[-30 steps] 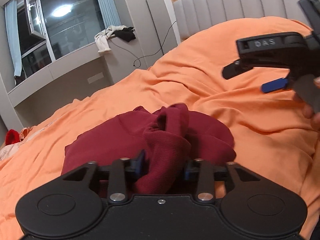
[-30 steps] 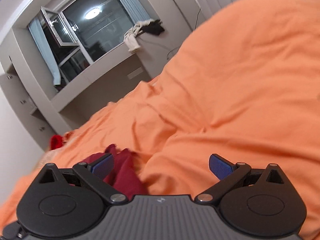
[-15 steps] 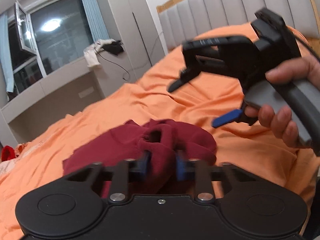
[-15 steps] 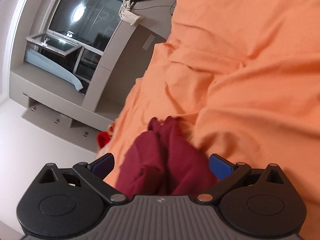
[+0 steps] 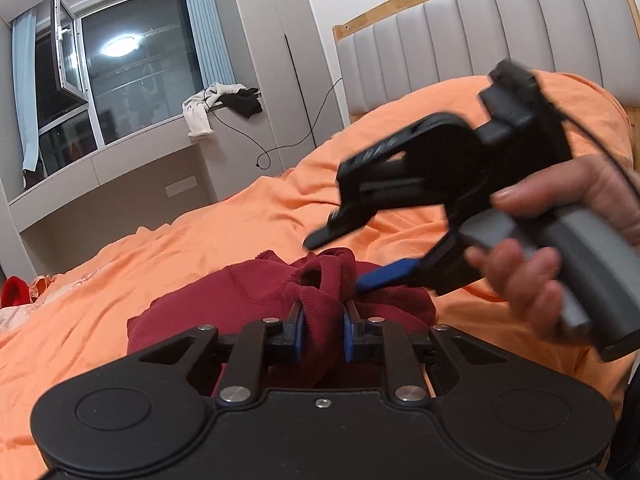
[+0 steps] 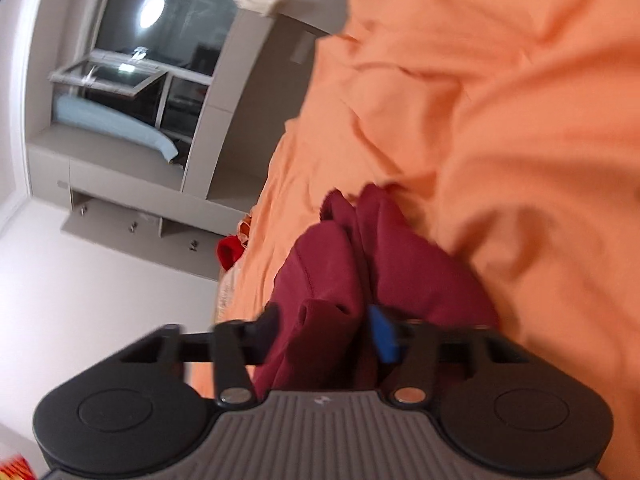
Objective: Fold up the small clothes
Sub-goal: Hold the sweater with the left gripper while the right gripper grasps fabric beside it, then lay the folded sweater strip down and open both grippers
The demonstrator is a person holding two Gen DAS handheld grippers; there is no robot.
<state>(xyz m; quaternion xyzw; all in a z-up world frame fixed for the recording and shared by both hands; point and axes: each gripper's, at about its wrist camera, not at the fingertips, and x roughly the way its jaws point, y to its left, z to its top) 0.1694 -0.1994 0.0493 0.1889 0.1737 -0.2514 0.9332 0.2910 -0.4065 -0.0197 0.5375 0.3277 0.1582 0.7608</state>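
Note:
A dark red garment (image 5: 248, 300) lies bunched on the orange bedsheet (image 5: 168, 256). My left gripper (image 5: 322, 334) is shut on a ribbed fold of it. My right gripper (image 5: 340, 258), held in a hand, comes in from the right, tilted, just behind the left one. In the right wrist view the right gripper (image 6: 326, 330) is closing around a fold of the same garment (image 6: 400, 264); its jaws stand partly apart with cloth between them, and the frame is blurred.
A padded grey headboard (image 5: 460, 36) stands at the back right. A window ledge (image 5: 120, 152) with white and black clothes (image 5: 216, 104) and a cable runs along the left wall. A red item (image 5: 14, 290) lies at the bed's far left edge.
The left gripper has closed onto the red fold. The right gripper has swung in from the right, rolled sideways, and its jaws have narrowed around the garment.

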